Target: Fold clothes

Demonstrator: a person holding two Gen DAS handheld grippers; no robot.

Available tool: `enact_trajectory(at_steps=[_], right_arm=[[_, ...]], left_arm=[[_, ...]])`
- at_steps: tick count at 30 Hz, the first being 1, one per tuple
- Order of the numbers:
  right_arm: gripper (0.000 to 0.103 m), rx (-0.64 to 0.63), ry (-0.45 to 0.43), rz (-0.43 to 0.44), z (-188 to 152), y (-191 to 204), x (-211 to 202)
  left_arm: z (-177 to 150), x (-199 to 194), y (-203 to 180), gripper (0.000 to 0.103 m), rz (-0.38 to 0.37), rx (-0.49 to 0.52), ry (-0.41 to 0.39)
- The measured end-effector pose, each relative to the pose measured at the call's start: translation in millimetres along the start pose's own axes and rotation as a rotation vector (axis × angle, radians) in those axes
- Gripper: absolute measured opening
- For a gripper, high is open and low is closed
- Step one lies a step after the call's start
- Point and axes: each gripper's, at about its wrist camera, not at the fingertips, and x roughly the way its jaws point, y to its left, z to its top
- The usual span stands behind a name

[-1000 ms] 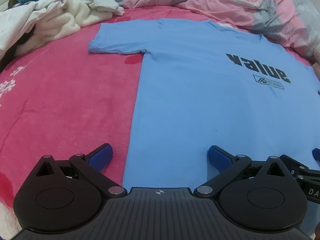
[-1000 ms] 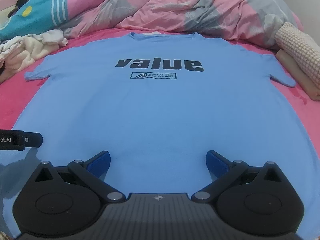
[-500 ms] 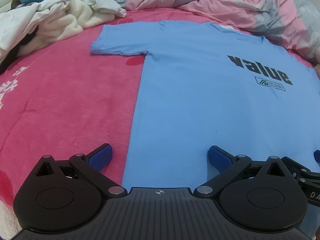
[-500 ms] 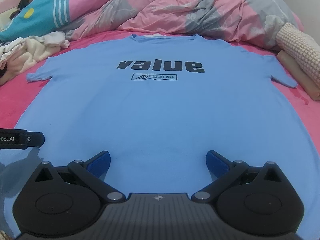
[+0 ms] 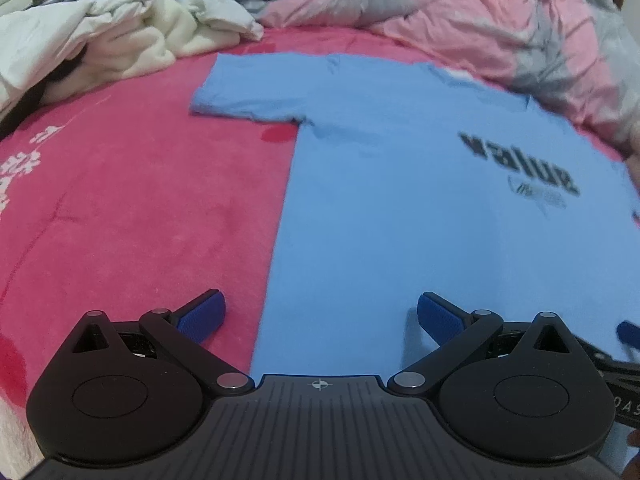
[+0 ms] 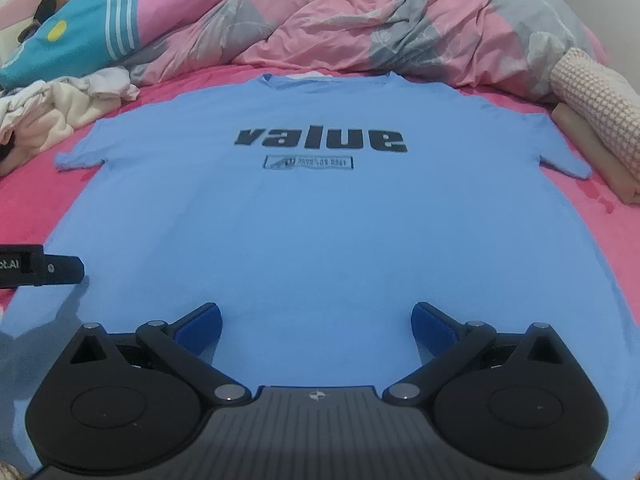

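Note:
A light blue T-shirt with black "value" lettering lies flat, front up, on a pink bedspread. My right gripper is open over the shirt's lower middle, nothing between its blue fingers. My left gripper is open too, straddling the left side edge of the T-shirt near the hem: one finger over the bedspread, the other over the cloth. The shirt's left sleeve lies spread out ahead. Part of the left gripper's body shows at the left edge of the right wrist view.
A crumpled white and cream garment pile lies at the far left. A pink and grey duvet is bunched behind the collar, with a teal striped cushion beside it. A cream knitted sleeve rests at the right.
Both grippers have drifted slightly forward and lower over the shirt; the left wrist view has swung a little to the left and is blurred by motion. Both grippers stay open.

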Motion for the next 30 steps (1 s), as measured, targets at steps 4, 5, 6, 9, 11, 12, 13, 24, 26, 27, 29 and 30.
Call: enact_trajectory(at_steps=[4, 5, 6, 9, 11, 12, 13, 24, 26, 27, 29, 30], right_arm=[[0.103, -0.012, -0.024, 0.011, 8, 8, -7], [0.103, -0.019, -0.033, 0.015, 10, 11, -8], [0.103, -0.026, -0.042, 0.021, 12, 14, -10], [0.103, -0.035, -0.064, 0.050, 19, 22, -14], [0.103, -0.041, -0.075, 0.067, 24, 28, -15], [0.103, -0.045, -0.080, 0.075, 27, 31, -16], [0.103, -0.049, -0.085, 0.082, 30, 33, -16], [0.103, -0.134, -0.134, 0.253, 90, 67, -17], [0.103, -0.148, -0.136, 0.307, 108, 75, -16], [0.103, -0.156, -0.137, 0.334, 117, 80, -15], [0.103, -0.175, -0.135, 0.388, 137, 94, -11], [0.103, -0.180, -0.130, 0.414, 147, 101, -7]], left_arm=[[6, -10, 7, 0.103, -0.025, -0.009, -0.048], [8, -12, 10, 0.103, -0.031, -0.013, -0.059], [9, -13, 13, 0.103, -0.034, -0.014, -0.067], [15, -17, 21, 0.103, -0.049, -0.019, -0.079], [20, -20, 28, 0.103, -0.066, -0.031, -0.087], [21, -23, 32, 0.103, -0.071, -0.038, -0.097], [23, -25, 36, 0.103, -0.076, -0.045, -0.108], [41, -36, 82, 0.103, 0.033, -0.072, -0.249], [45, -30, 92, 0.103, 0.046, -0.088, -0.251], [47, -27, 97, 0.103, 0.055, -0.100, -0.255], [53, -20, 106, 0.101, 0.066, -0.127, -0.264], [55, -17, 109, 0.100, 0.068, -0.135, -0.267]])
